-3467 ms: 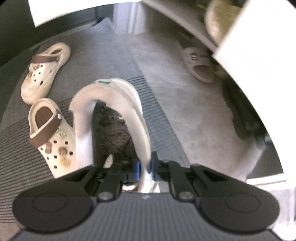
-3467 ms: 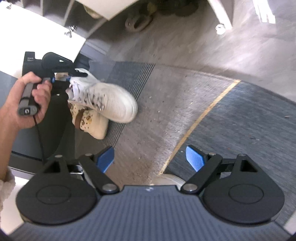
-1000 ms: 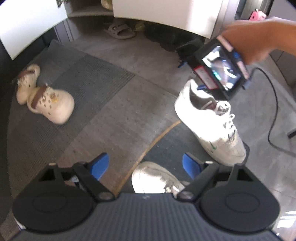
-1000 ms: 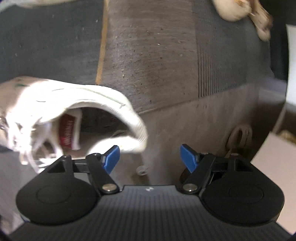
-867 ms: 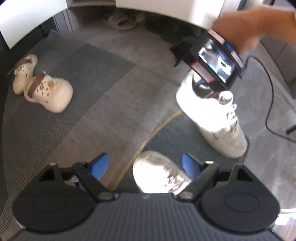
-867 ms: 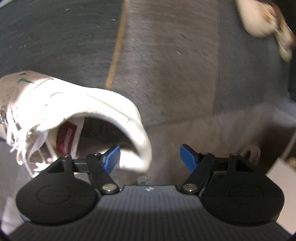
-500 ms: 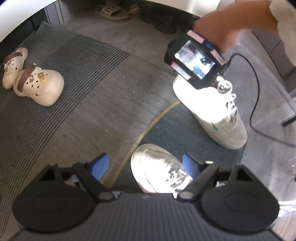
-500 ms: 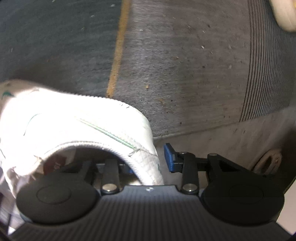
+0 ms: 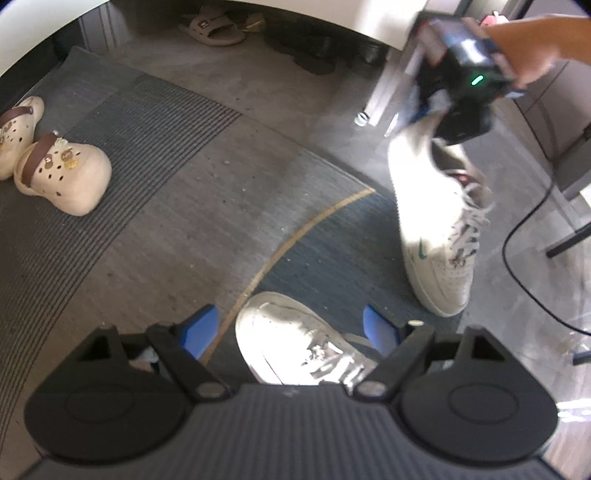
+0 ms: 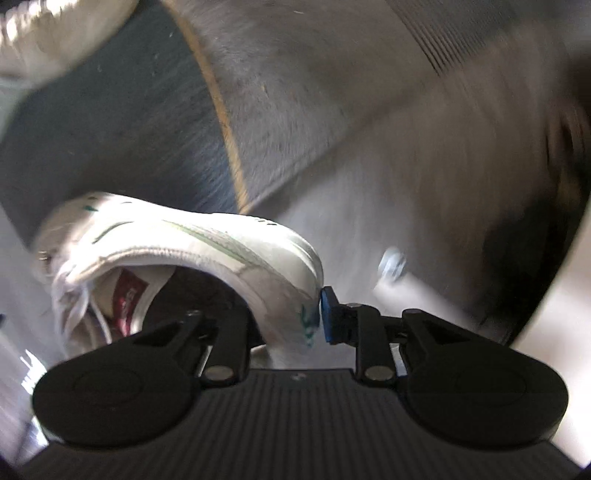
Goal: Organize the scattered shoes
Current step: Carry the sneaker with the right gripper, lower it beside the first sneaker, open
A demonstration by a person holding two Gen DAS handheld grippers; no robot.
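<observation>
Two white sneakers with green logos are on a dark mat. One sneaker (image 9: 295, 339) lies on the mat right under my left gripper (image 9: 290, 330), which hangs open above it without touching. My right gripper (image 10: 291, 317) is shut on the heel collar of the other sneaker (image 10: 184, 236), one finger inside the shoe and the blue pad (image 10: 327, 314) outside. In the left wrist view that held sneaker (image 9: 436, 229) hangs heel up and toe down under the right gripper (image 9: 424, 110), held by a person's hand (image 9: 524, 62).
Two beige clogs (image 9: 62, 177) sit together on the ribbed grey mat at the left. A beige slide sandal (image 9: 212, 27) and dark shoes (image 9: 306, 48) lie under the white cabinet at the back. A black cable (image 9: 528, 236) trails on the floor at the right.
My right gripper has closed on the sneaker's heel and lifted it heel up, rolling as it rose. My left gripper has stayed open over the other sneaker.
</observation>
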